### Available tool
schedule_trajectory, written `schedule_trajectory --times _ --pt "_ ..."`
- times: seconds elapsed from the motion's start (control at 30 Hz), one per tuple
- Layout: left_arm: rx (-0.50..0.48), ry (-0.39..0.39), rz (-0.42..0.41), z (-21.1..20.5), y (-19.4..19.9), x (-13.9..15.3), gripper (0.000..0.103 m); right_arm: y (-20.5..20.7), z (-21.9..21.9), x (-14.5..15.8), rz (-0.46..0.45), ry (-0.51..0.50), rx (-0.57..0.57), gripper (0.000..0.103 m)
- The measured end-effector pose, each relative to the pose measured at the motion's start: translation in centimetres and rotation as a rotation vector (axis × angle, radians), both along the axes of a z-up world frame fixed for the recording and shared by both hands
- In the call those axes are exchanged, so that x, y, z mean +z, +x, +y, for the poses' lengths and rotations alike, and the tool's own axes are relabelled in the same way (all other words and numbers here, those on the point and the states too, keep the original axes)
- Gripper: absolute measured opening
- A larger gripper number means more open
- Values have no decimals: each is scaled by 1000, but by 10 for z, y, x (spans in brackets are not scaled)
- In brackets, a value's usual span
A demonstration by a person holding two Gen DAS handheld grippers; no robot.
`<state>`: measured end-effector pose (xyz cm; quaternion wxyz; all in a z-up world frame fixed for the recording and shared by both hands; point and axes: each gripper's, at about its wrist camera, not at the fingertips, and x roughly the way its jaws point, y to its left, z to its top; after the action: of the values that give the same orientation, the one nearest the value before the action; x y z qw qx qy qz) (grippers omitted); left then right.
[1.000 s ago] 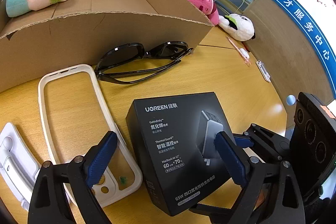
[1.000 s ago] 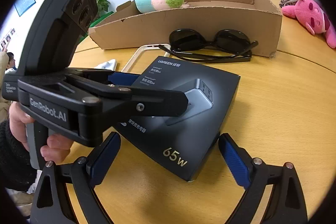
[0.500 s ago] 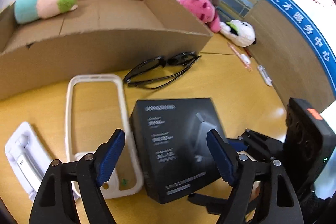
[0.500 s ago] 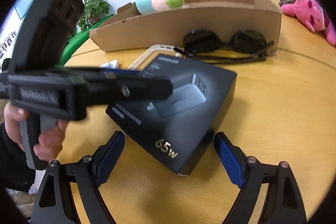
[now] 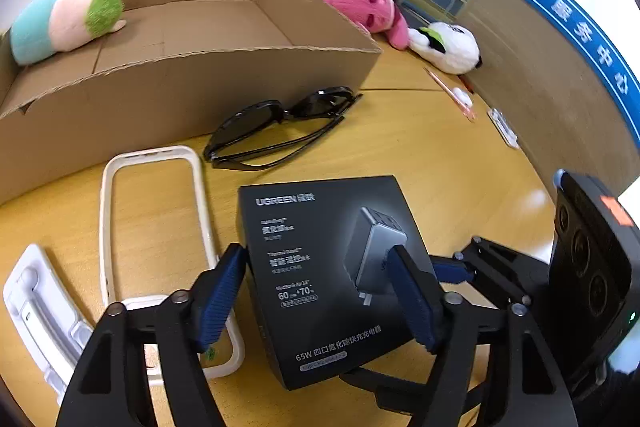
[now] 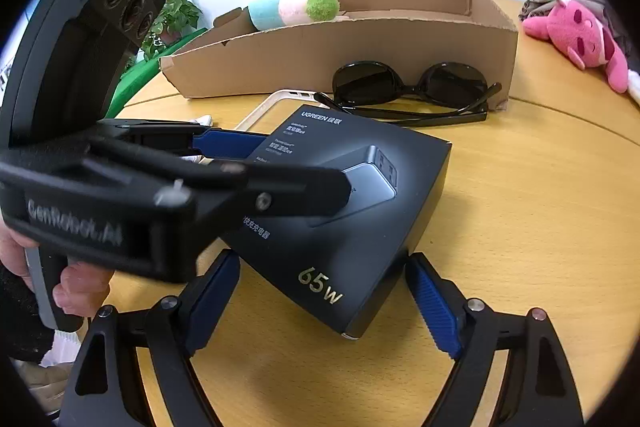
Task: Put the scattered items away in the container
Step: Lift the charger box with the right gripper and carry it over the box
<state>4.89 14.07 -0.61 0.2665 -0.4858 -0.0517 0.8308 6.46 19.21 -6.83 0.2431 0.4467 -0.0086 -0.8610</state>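
Here the left gripper (image 5: pixel 318 297) stands with its blue-padded fingers (image 5: pixel 218 301) spread wide, one pad just beside the left edge of the black charger box (image 5: pixel 332 267) and the other over the box's right part; whether either pad touches the box cannot be told. The right gripper (image 6: pixel 320 301) is likewise spread, its pads on either side of the near corner of the charger box (image 6: pixel 348 215), close to it but with a sliver of table visible at each side. In the right wrist view the left gripper's body crosses in from the left, one finger lying over the box top, and a hand (image 6: pixel 66 279) holds its handle.

The box lies flat on the wooden table (image 5: pixel 440 163). Just to its left sits a white phone case frame (image 5: pixel 154 227), and further left a white plastic tray (image 5: pixel 40 311). Beyond the box, black sunglasses (image 5: pixel 280 131) lie folded on the table close against the front wall of the cardboard box (image 5: pixel 180 95). Inside that container, at its far left end, rests a teal, pink and green plush toy (image 5: pixel 64 21). Well apart on the right lie a pink plush (image 5: pixel 368 9) and a white plush (image 5: pixel 448 47)
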Motion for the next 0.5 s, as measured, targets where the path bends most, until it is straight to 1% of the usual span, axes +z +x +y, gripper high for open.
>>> schedule_trajectory --times 0.1,0.27,0.5 --pt "23 -1 18 -3 5 5 70 2 -3 5 18 -10 -3 84" --pt "52 10 55 -15 10 23 70 5 -14 25 78 2 14 84" --pt "108 42 147 -46 9 65 70 -9 -41 70 180 26 64 84"
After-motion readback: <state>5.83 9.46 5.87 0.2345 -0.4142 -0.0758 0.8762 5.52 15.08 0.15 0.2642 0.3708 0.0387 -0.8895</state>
